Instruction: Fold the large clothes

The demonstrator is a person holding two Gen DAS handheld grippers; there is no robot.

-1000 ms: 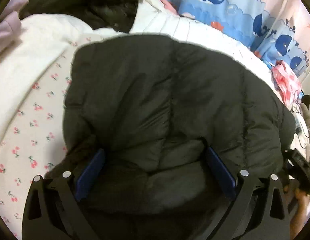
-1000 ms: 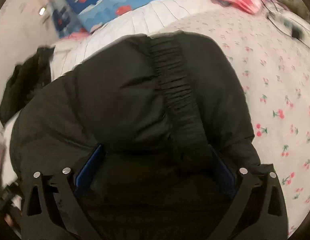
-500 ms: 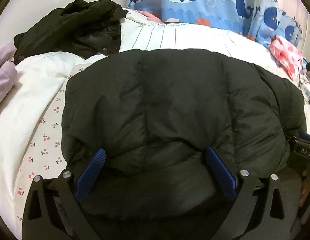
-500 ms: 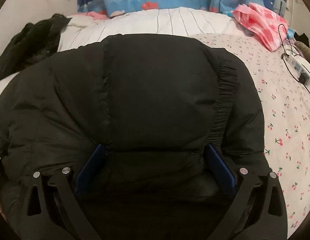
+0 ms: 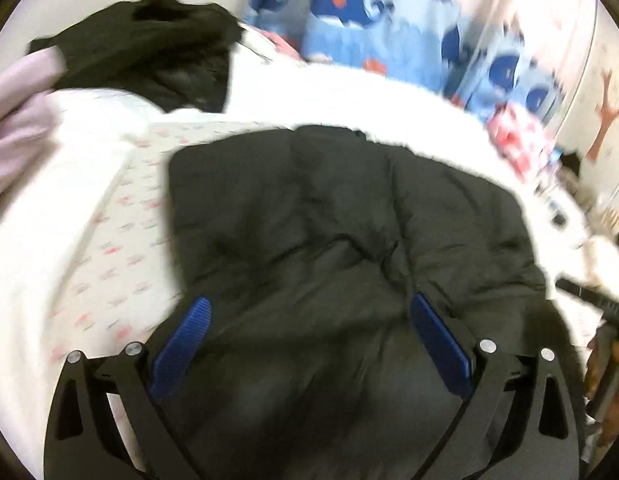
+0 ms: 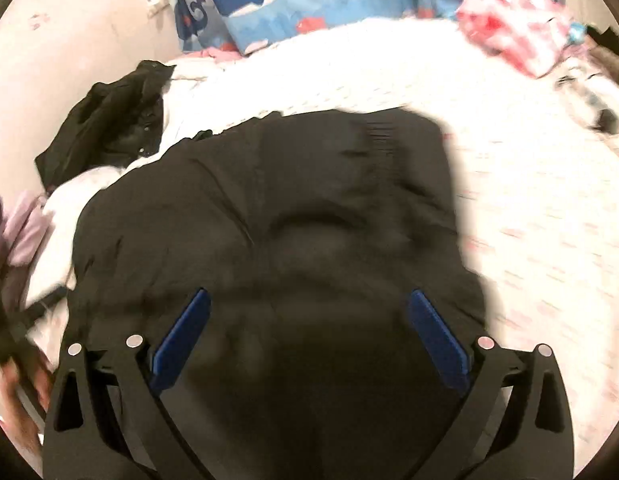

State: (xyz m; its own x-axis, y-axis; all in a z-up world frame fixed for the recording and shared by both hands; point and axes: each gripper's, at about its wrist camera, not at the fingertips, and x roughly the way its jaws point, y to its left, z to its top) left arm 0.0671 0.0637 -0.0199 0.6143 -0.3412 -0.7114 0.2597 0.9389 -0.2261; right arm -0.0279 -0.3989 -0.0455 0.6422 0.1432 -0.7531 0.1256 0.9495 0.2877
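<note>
Black puffer jacket (image 5: pixel 349 240) lies bunched on the cherry-print sheet (image 5: pixel 109 248). Left gripper (image 5: pixel 309 332) and right gripper (image 6: pixel 305 328) both spread wide, jacket fabric bulging between the blue pads (image 5: pixel 181 344); actual grip: cannot tell. Second dark garment (image 6: pixel 109 120) well apart by the wall.

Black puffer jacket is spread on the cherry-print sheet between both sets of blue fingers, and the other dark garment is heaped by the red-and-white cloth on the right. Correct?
Not quite. The other dark garment is heaped on the far left of the bed, by the wall, well away from the red-and-white cloth; the right wrist view shows both. The rest stands: the black puffer jacket lies on the cherry-print sheet, between the blue fingers.
</note>
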